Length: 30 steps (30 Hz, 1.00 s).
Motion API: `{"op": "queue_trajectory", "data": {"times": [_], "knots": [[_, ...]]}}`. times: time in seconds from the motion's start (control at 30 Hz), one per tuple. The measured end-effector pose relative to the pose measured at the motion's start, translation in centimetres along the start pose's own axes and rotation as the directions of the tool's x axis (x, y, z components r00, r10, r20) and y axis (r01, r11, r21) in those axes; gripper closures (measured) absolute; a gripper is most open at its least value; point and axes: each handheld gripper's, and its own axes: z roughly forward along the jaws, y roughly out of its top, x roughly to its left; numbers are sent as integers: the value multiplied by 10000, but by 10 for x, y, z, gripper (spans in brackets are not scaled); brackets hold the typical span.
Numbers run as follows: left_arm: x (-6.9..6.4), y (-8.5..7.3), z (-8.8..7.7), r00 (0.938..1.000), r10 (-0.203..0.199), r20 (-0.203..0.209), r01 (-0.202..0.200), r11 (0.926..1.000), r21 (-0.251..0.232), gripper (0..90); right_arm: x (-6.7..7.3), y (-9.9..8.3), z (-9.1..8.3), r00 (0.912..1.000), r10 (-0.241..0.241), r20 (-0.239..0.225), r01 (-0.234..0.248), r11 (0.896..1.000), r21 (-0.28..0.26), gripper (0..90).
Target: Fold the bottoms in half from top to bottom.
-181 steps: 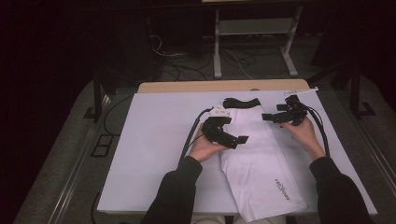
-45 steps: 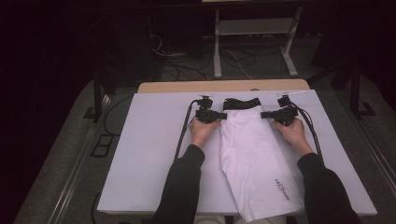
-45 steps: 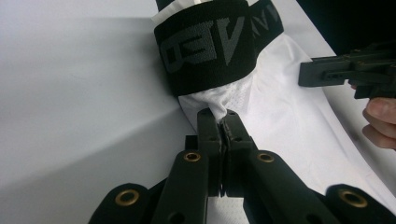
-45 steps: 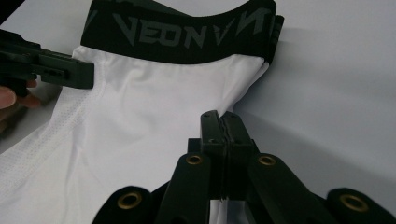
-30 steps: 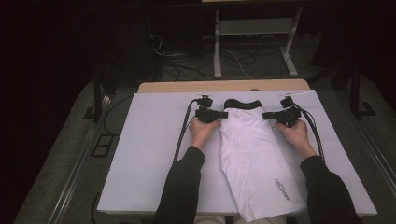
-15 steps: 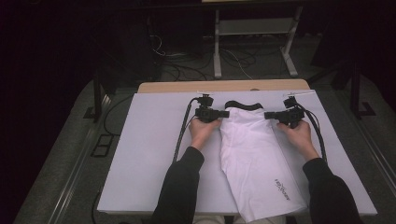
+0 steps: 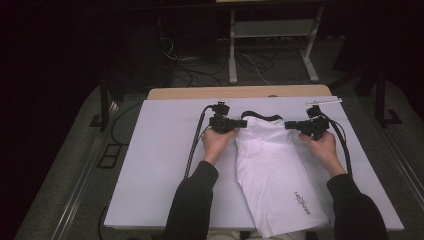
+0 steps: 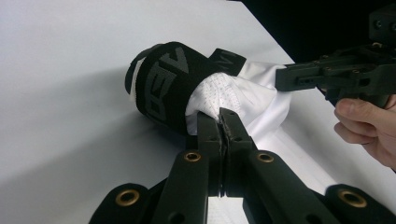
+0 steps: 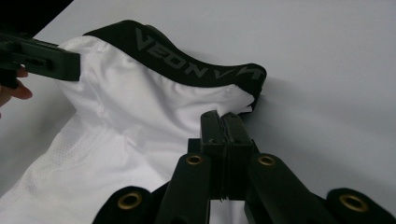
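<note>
Garment-wise, the white mesh fabric shorts with black elastic waistband [image 7: 272, 165] lie on the white table cover [image 7: 150, 165], long axis running toward the person; left gripper [image 7: 239, 123] and right gripper [image 7: 290, 125] each clamped tight on a waistband-end corner, equally near

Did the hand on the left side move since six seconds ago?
Yes. The left gripper has gone away from the person toward the table's far edge, and now pinches the white garment just below its black waistband.
</note>
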Motion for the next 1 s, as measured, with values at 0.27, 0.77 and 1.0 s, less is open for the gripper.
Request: {"op": "queue_trajectory", "data": {"times": [0.27, 0.77, 1.0], "knots": [[-13, -1, -6, 10000, 30, 87, -29, 10000, -82, 875, 3, -1, -6, 10000, -82, 3, 82, 9999, 83, 879], [-36, -17, -17, 9999, 3, 128, -3, 10000, -25, 875, 16, -14, -14, 9985, -525, 129, 520, 9981, 343, 878], [-42, -22, -23, 9998, 128, 152, -129, 9999, 39, 875, 22, -18, -21, 9977, -678, 31, 676, 9972, 309, 879]]}}
